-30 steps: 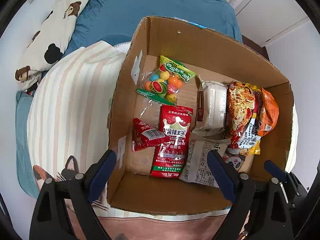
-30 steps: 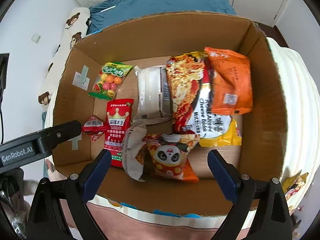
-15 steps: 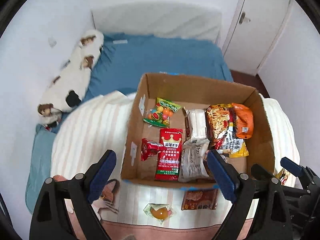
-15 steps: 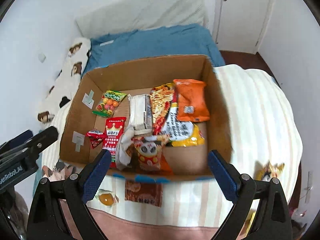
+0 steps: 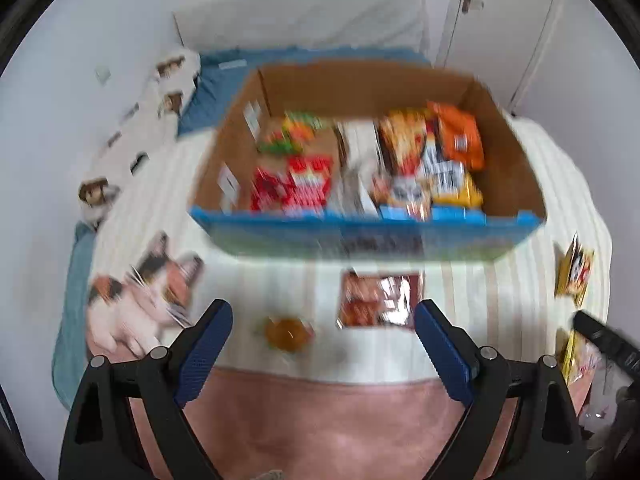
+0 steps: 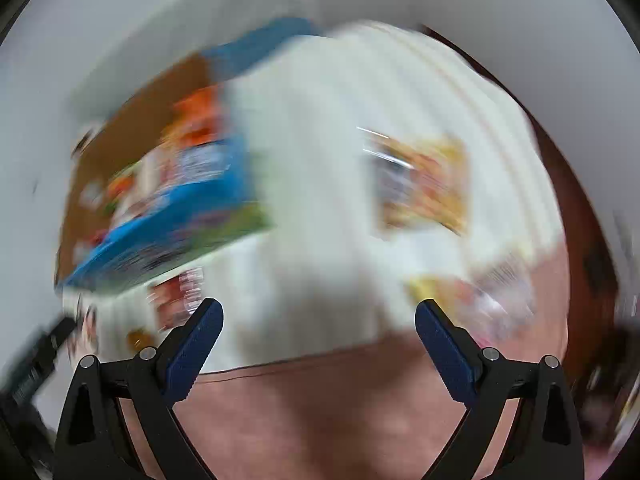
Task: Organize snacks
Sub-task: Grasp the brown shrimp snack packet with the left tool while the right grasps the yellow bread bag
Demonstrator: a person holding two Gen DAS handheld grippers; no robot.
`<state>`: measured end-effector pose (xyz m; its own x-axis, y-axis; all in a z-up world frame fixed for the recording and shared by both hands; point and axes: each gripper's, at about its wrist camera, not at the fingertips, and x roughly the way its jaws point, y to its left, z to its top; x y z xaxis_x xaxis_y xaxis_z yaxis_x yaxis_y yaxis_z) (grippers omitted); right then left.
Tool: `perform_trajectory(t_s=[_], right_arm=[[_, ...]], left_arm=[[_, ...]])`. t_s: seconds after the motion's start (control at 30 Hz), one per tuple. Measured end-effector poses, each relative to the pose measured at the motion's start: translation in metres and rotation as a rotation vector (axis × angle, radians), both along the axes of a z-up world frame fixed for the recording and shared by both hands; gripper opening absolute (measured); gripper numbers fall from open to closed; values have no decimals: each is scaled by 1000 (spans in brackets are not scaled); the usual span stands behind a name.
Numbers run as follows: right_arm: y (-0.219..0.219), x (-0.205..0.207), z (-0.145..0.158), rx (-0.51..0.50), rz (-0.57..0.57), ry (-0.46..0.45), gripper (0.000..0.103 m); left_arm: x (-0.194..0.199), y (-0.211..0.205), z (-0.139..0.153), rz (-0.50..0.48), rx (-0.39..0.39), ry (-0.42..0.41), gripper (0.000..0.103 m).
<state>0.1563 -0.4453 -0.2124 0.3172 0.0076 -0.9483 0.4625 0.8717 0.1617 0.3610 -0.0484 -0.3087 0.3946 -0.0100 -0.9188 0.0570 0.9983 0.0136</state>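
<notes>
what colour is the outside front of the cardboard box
Blue, on the cardboard box; clearest in the left wrist view.

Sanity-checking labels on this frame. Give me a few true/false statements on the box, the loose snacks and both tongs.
1. Both tongs are empty. True: the left tongs and right tongs stand open with nothing between them.
2. The cardboard box holds no snacks. False: several packets lie in it.
3. A reddish-brown packet lies on the striped blanket in front of the box. True.
4. The small orange sweet lies inside the box. False: it lies on the blanket, left of the reddish-brown packet.
5. The left tongs grip the box rim. False: they are clear of it.
</notes>
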Motion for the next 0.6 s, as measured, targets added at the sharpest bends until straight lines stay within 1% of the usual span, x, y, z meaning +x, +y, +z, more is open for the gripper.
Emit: perform_trajectory(t_s=[0.03, 0.13, 0.2, 0.23, 0.33, 0.4, 0.47, 0.5, 0.53, 0.6], right_arm=[[-26, -15, -10, 40, -100, 17, 99], [-83, -49, -33, 156, -347, 39, 99], [-104, -64, -44, 205, -456, 42, 99], [-115, -70, -54, 247, -512, 52, 99], [-133, -75, -77, 339, -613, 62, 99], [-142, -75, -91, 380, -673, 49, 99], [-149, -73, -99, 379, -716, 31, 99], [-151, -72, -101, 371, -718, 27, 97], [-147, -66, -102, 342, -687, 25, 96], [-139, -50, -98, 300, -584, 24, 80]], left_arm=[[-2, -5, -8, 0, -3, 17, 93], [-4, -22, -28, 4, 6, 63, 93], [-5, -30, -39, 6, 5, 88, 93], [-5, -36, -45, 6, 9, 101, 93], [-2, -43, -58, 7, 17, 126, 93], [1, -45, -67, 16, 19, 147, 93], [5, -43, -72, 28, 16, 163, 93], [8, -41, -75, 36, 5, 177, 93], [10, -39, -77, 40, -9, 184, 93], [15, -32, -81, 41, -50, 207, 93]])
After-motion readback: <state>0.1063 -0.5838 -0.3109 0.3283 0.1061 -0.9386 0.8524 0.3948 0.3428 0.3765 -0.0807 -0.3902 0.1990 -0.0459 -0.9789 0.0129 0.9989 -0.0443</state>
